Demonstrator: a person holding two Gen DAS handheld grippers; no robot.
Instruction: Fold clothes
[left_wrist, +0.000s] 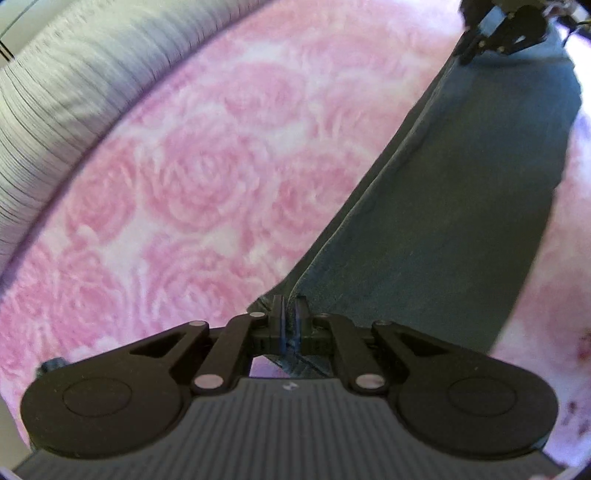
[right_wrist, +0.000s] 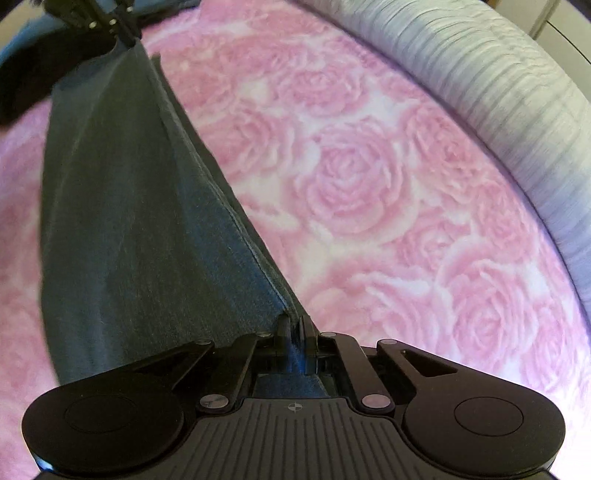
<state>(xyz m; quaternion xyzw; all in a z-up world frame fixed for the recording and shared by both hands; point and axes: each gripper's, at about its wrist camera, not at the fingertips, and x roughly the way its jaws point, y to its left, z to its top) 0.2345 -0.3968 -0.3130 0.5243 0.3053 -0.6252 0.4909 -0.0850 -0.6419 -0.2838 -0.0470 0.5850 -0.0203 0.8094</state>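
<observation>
A dark blue denim garment (left_wrist: 461, 206) is stretched taut between my two grippers above a pink rose-patterned blanket. My left gripper (left_wrist: 290, 306) is shut on one end of its edge. My right gripper (right_wrist: 293, 325) is shut on the other end of the denim (right_wrist: 129, 206). In the left wrist view the right gripper (left_wrist: 469, 55) shows at the top right, clamped on the far end. In the right wrist view the left gripper (right_wrist: 129, 37) shows at the top left, clamped on the far end. The cloth hangs down from the held edge.
The pink rose blanket (left_wrist: 207, 177) covers the surface below, also in the right wrist view (right_wrist: 369, 184). A grey ribbed cushion or bolster (left_wrist: 74, 92) runs along its far side, and shows in the right wrist view (right_wrist: 498, 92).
</observation>
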